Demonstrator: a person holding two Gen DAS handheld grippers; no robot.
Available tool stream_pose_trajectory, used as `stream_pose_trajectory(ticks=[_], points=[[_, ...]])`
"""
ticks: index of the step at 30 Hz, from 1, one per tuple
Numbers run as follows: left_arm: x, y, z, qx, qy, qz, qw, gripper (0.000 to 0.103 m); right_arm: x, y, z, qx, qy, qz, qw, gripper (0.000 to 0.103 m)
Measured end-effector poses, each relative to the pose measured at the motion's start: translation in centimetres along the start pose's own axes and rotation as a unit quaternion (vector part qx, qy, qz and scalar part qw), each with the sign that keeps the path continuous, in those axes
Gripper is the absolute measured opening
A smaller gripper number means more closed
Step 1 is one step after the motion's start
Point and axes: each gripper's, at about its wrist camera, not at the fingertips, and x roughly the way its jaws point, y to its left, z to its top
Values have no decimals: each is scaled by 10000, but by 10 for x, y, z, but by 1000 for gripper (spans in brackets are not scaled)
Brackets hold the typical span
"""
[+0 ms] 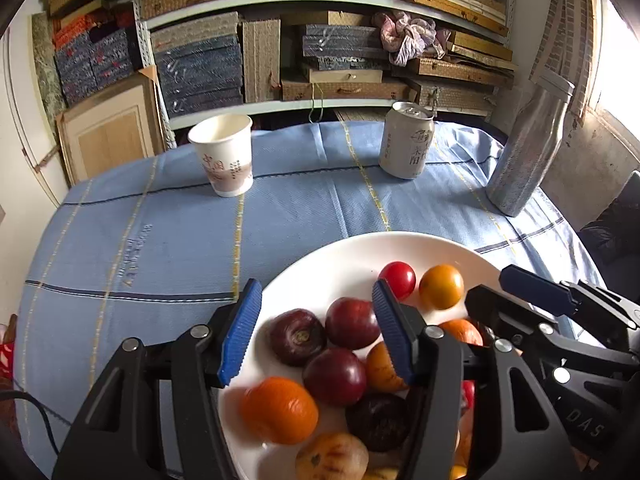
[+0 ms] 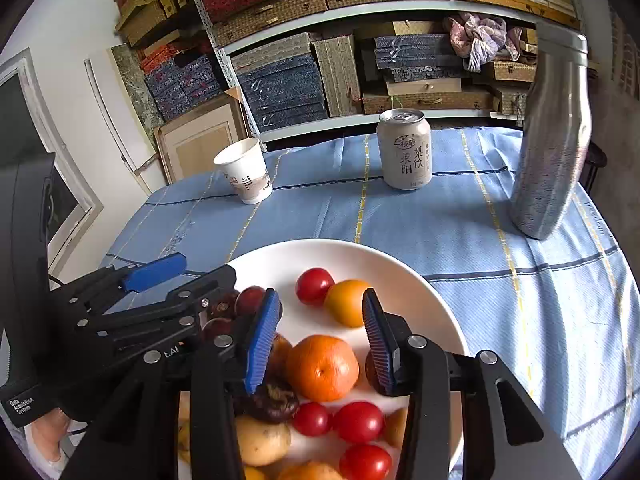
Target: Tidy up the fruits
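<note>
A white plate [image 1: 320,276] [image 2: 400,272] on the blue cloth holds several fruits: dark red plums [image 1: 352,322], orange tangerines [image 1: 280,410] [image 2: 322,368], cherry tomatoes [image 1: 398,279] [image 2: 314,286], a yellow-orange fruit [image 1: 441,286] [image 2: 346,302] and brownish ones [image 2: 262,440]. My left gripper [image 1: 316,332] is open and empty above the plums. My right gripper [image 2: 320,336] is open, its fingers on either side of a tangerine, apart from it. Each gripper shows in the other's view, the right [image 1: 532,304] and the left [image 2: 160,284].
A paper cup [image 1: 224,154] [image 2: 246,176], a drink can [image 1: 407,140] [image 2: 406,150] and a grey bottle [image 1: 528,148] [image 2: 554,140] stand on the far part of the table. Shelves of boxes [image 1: 320,40] stand behind it.
</note>
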Motion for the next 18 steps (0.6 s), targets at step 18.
stream_pose_trajectory(ticks=[18], points=[[-99,-12,-56,164,-606,253,9977,72,-83,20,-50,-99,-234,-29,9997,55]])
